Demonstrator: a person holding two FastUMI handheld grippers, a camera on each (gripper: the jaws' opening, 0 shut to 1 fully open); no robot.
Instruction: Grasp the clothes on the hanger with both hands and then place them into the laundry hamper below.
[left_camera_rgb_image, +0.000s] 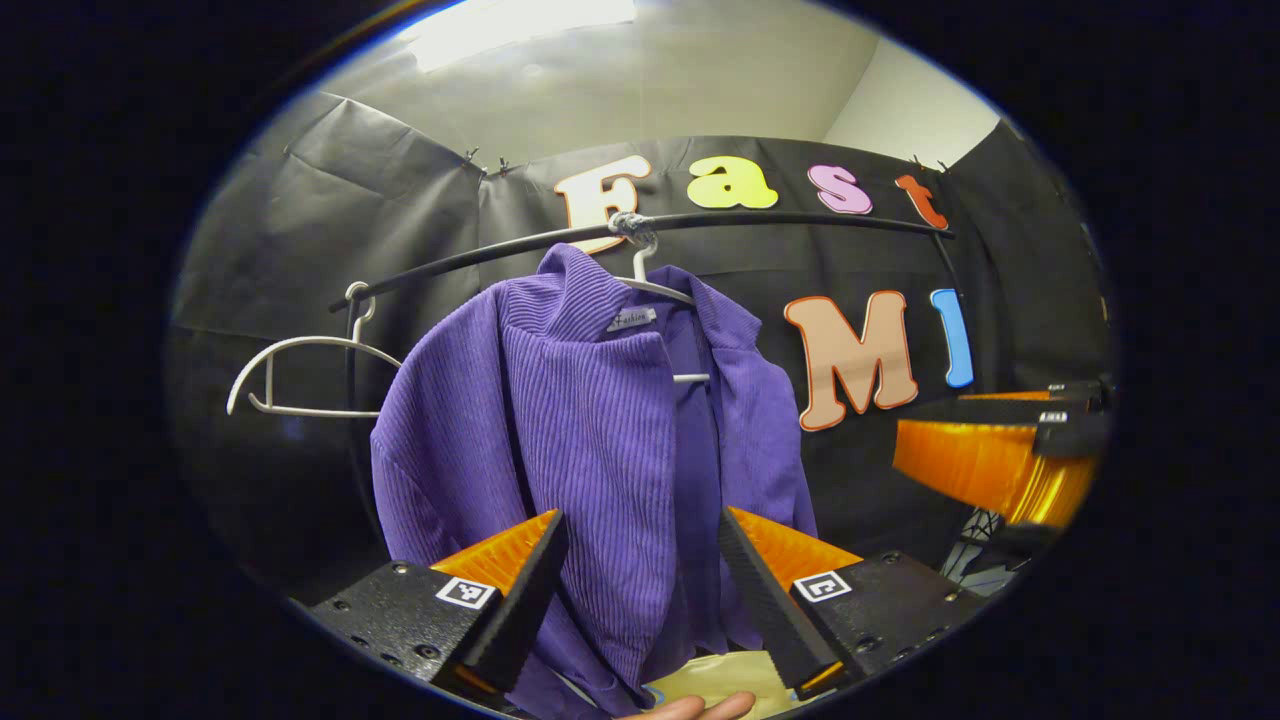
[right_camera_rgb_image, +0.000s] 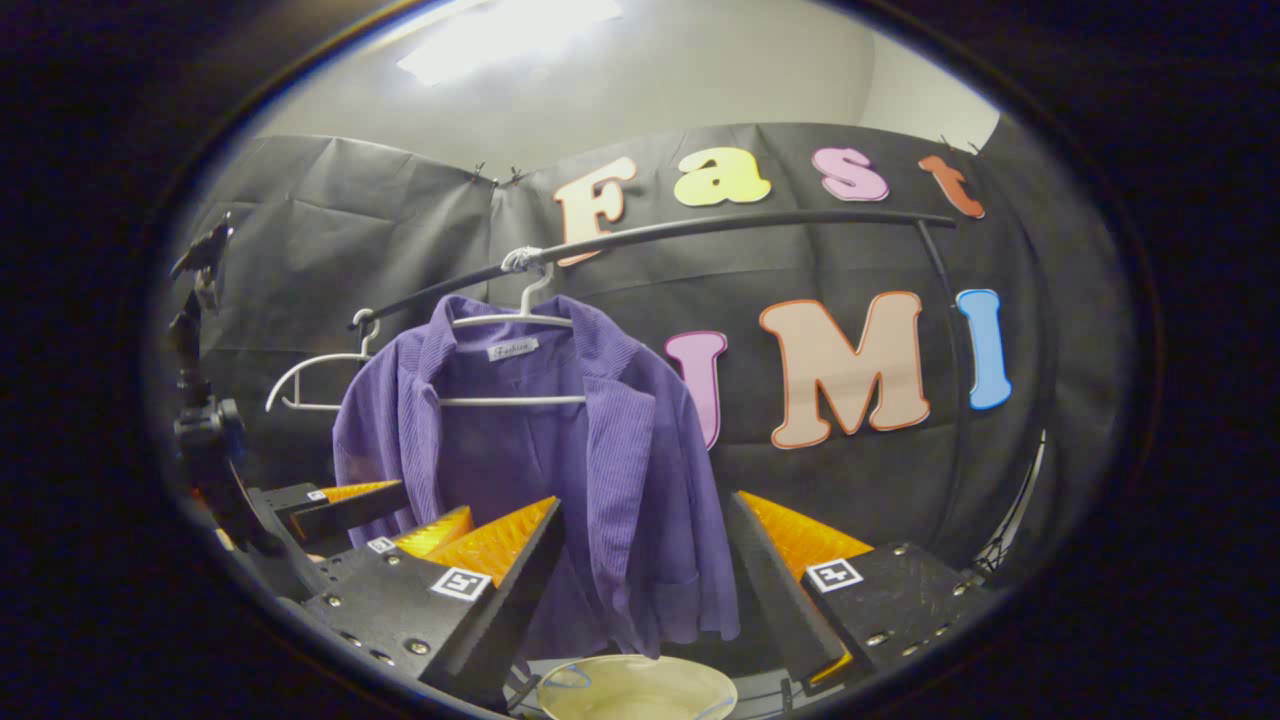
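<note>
A purple ribbed jacket (left_camera_rgb_image: 600, 430) hangs from a white hanger (left_camera_rgb_image: 655, 285) on a black rail (left_camera_rgb_image: 760, 220) that spans the booth, against a wall of creased black cloth with a pale ceiling and a bright light panel (left_camera_rgb_image: 520, 20) above. In the left gripper view, the left gripper (left_camera_rgb_image: 640, 570) points at the garment's front with its fingers wide and nothing between them, the jacket's lower half showing in the gap; the other gripper (left_camera_rgb_image: 1000, 450) enters at the right edge, and part of a hand (left_camera_rgb_image: 700, 708) shows at the bottom. A second, bare white hanger (left_camera_rgb_image: 300, 375) hangs at the rail's left end, apart from the jacket. In the right gripper view, the right gripper (right_camera_rgb_image: 645, 580) faces the same jacket (right_camera_rgb_image: 560, 470) (open at the front, a label at the collar) with its fingers likewise wide and empty. The left gripper (right_camera_rgb_image: 350, 505) shows at lower left, near the jacket's sleeve; whether it touches the fabric cannot be told. Below the jacket, at the bottom of the right gripper view, sits the pale round rim of the hamper (right_camera_rgb_image: 635, 685). A dark stand (right_camera_rgb_image: 200, 400) rises at the far left.
</note>
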